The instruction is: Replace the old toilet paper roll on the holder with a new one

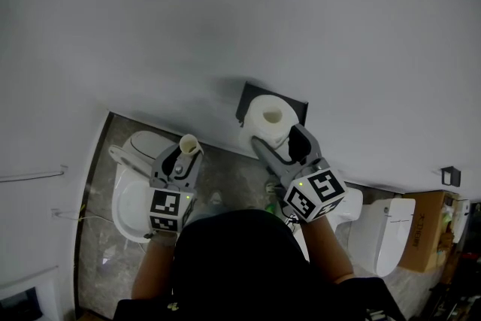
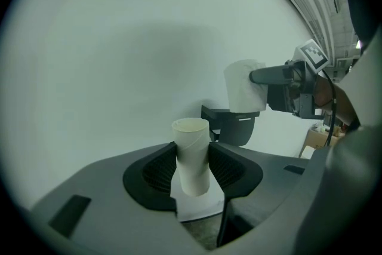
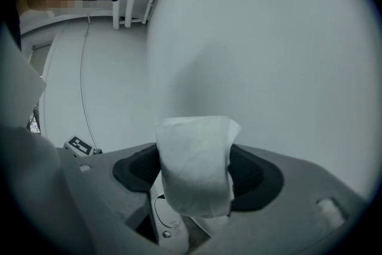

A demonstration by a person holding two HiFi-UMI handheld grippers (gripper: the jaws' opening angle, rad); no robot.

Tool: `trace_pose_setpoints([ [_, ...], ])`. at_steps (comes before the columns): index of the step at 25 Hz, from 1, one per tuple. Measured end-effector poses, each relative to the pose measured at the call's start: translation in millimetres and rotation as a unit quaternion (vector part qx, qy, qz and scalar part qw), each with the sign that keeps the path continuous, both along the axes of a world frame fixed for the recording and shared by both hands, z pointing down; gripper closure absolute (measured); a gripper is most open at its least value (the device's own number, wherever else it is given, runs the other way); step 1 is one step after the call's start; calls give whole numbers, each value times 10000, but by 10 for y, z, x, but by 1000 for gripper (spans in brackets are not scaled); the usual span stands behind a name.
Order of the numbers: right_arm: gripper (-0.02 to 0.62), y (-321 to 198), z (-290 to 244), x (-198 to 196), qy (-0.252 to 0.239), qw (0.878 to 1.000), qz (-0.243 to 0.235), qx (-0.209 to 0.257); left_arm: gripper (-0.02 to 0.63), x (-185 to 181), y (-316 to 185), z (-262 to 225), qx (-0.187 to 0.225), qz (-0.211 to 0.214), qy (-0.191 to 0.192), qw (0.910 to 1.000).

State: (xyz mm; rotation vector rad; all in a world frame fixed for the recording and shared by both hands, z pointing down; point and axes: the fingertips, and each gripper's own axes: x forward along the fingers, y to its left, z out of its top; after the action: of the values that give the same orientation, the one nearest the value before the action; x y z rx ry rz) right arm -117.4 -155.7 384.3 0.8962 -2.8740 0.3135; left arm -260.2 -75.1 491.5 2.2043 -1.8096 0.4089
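**New roll almost on the holder**

The old roll is already off. The left claw (image 1: 186, 155) pinches the empty cardboard tube (image 2: 192, 155) between its two jaws. The tube stands up straight and pokes out above the jaws.

The right claw (image 1: 279, 137) pinches the new toilet paper roll (image 3: 197, 167). The soft paper fills the gap between its jaws. The dark holder (image 2: 236, 128) on the wall is right in front of this claw, just under the roll. I cannot tell if the roll touches it yet.

I think the step now is putting the new roll on. Next, the right claw needs to line the hole in the roll up with the holder, then let go.

Both claws point at the wall and tip down a little. The left claw waits off to the side, well apart from the holder.
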Motion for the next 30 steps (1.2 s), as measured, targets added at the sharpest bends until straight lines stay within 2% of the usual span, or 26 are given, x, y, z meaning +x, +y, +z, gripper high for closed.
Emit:
trace_pose_setpoints([
  [5, 252, -188, -154, -36, -98, 9995, 200, 237, 426, -42, -90, 17, 12, 31, 23, 10000],
  [17, 252, -679, -31, -110, 289, 9953, 723, 578, 425, -173, -300, 93, -21, 60, 74, 10000],
  [26, 252, -799, 164, -235, 581, 9944, 712, 530, 426, -277, -405, 117, -49, 58, 75, 9999],
  [30, 252, -834, 228, -248, 726, 9934, 664, 596, 426, -343, -456, 92, -72, -83, 113, 9999],
])
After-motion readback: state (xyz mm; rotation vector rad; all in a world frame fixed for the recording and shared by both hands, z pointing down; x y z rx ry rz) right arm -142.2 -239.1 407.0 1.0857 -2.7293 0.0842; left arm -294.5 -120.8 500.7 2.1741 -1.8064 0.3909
